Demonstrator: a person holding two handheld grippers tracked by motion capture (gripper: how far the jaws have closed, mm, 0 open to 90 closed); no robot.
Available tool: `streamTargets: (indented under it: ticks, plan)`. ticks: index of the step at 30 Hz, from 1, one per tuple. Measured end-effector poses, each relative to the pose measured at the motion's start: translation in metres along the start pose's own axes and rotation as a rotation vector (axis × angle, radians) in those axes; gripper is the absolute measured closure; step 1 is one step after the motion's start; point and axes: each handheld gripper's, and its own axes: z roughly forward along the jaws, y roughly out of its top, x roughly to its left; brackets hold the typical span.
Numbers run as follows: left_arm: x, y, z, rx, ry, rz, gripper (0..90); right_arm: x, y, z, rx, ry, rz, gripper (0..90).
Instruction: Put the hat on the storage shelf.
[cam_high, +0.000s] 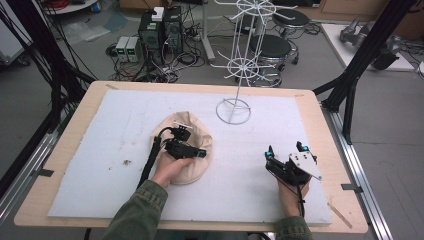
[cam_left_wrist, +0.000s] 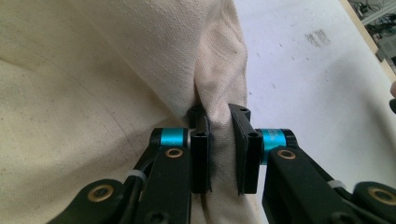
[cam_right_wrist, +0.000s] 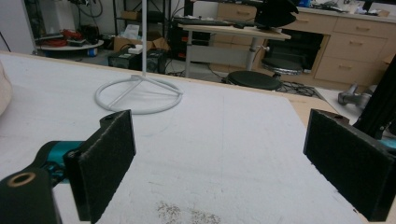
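A cream cloth cap (cam_high: 187, 129) lies on the white mat (cam_high: 115, 130), left of centre. My left gripper (cam_high: 200, 153) rests on its right side, jaws pinched on a raised fold of the cap's fabric (cam_left_wrist: 220, 116). In the left gripper view the cloth bunches between the two black pads (cam_left_wrist: 201, 149). My right gripper (cam_high: 285, 149) sits low over the mat at the right, jaws wide apart with nothing between them. The right gripper view shows its pads (cam_right_wrist: 107, 158) far apart over bare mat. A white wire display stand (cam_high: 240, 65) rises from a ring base (cam_high: 233, 111) behind the cap.
The mat covers a wooden table (cam_high: 60, 150). Black frame posts (cam_high: 365, 55) stand at the right and left. Computers, cables and stools (cam_high: 272, 47) fill the floor beyond the far edge. A small patch of crumbs (cam_right_wrist: 184, 213) lies on the mat near my right gripper.
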Motion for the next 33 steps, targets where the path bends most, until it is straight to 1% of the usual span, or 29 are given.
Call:
streamTargets:
  ticks: [1, 4, 6, 8, 9, 13, 15, 17, 19, 22, 23, 24, 26, 27, 28, 29, 31, 33]
  plan:
    - [0.0, 0.0, 0.0, 0.0, 0.0, 0.0, 79.4, 0.0, 0.0, 0.0, 0.002, 0.0, -0.003, 8.1]
    - [0.0, -0.001, -0.002, 0.006, -0.005, 0.025, 79.5, 0.0, 0.0, 0.0, 0.004, 0.002, 0.0, 8.1]
    - [0.0, -0.001, -0.003, 0.005, -0.005, 0.023, 79.5, 0.0, 0.0, 0.0, 0.0, 0.001, -0.001, 8.1]
    - [-0.001, -0.002, -0.004, 0.001, 0.0, 0.046, 79.5, 0.0, 0.0, 0.0, 0.003, -0.001, 0.001, 8.1]
    - [-0.001, -0.002, -0.004, 0.001, 0.0, 0.046, 79.7, 0.0, 0.0, 0.0, 0.003, -0.001, 0.001, 8.1]
    - [-0.001, -0.004, -0.011, -0.016, 0.003, 0.071, 80.5, 0.0, 0.0, 0.0, 0.006, 0.002, 0.001, 8.1]
    - [0.0, -0.006, -0.015, -0.031, 0.004, 0.066, 80.6, 0.001, 0.0, 0.0, 0.006, 0.002, 0.002, 8.1]
    - [0.001, -0.007, -0.018, -0.036, 0.004, 0.064, 80.9, 0.001, 0.0, 0.0, 0.008, 0.003, 0.005, 8.1]
    - [0.001, -0.007, -0.02, -0.046, 0.003, 0.069, 81.0, 0.001, 0.0, 0.0, 0.006, 0.003, -0.008, 8.1]
    - [-0.001, -0.007, -0.023, -0.058, 0.002, 0.08, 81.1, 0.001, 0.0, 0.0, 0.003, 0.002, -0.006, 8.1]
    - [-0.002, -0.007, -0.027, -0.074, -0.002, 0.093, 81.2, 0.001, 0.0, 0.0, 0.004, 0.002, -0.006, 8.1]
    - [-0.002, -0.007, -0.027, -0.074, -0.002, 0.093, 81.3, 0.001, 0.0, 0.0, 0.004, 0.002, -0.002, 8.1]
    - [-0.004, -0.008, -0.031, -0.099, 0.009, 0.102, 81.4, 0.001, 0.0, 0.0, 0.006, 0.003, -0.004, 8.1]
    - [-0.006, -0.009, -0.036, -0.128, 0.023, 0.11, 81.5, 0.001, 0.0, 0.0, 0.005, 0.003, -0.008, 8.1]
    - [-0.006, -0.009, -0.038, -0.139, 0.021, 0.114, 81.6, 0.001, 0.0, 0.0, 0.004, 0.003, -0.009, 8.1]
    - [-0.006, -0.009, -0.038, -0.139, 0.021, 0.114, 81.6, 0.002, 0.0, 0.0, 0.006, 0.005, -0.006, 8.1]
    - [-0.008, -0.009, -0.045, -0.186, 0.009, 0.12, 81.7, 0.002, 0.0, 0.0, 0.007, 0.004, -0.007, 8.1]
    - [-0.01, -0.01, -0.05, -0.211, -0.004, 0.138, 81.6, 0.002, 0.0, 0.0, 0.008, 0.004, -0.007, 8.1]
